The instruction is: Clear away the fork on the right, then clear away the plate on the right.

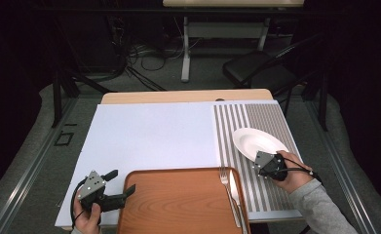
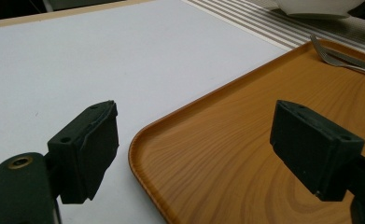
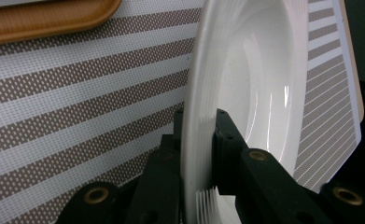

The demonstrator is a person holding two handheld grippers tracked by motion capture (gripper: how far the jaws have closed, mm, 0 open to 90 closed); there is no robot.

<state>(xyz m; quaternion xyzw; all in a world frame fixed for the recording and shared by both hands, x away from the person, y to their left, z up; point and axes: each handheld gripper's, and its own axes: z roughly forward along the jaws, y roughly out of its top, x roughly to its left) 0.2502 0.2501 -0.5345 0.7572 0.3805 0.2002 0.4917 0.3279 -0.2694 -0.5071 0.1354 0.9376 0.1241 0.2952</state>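
1. Leftmost, the left gripper (image 1: 114, 187) rests at the near-left corner of the wooden tray (image 1: 178, 204); its jaws stand spread, holding nothing, one over the white mat (image 1: 149, 131) and one over the tray, probably poised to steady the tray.
2. Centre: the tray lies at the table's near edge, with a fork (image 1: 226, 187) and a knife (image 1: 234, 195) along its right side, leaving its middle bare, seemingly room for the plate.
3. Right: the white plate (image 1: 258, 142) lies on the striped placemat (image 1: 249, 122), beyond the tray's right corner. The right gripper (image 1: 261, 163) pinches its near rim, likely for lifting.
4. The right gripper view shows the pads (image 3: 224, 140) pressed on either face of the plate's rim (image 3: 194, 140), a contact the high view leaves unclear.
5. The left gripper view shows the tray's raised lip (image 2: 138, 144) between the spread jaws, untouched, with the fork (image 2: 334, 53) beyond.
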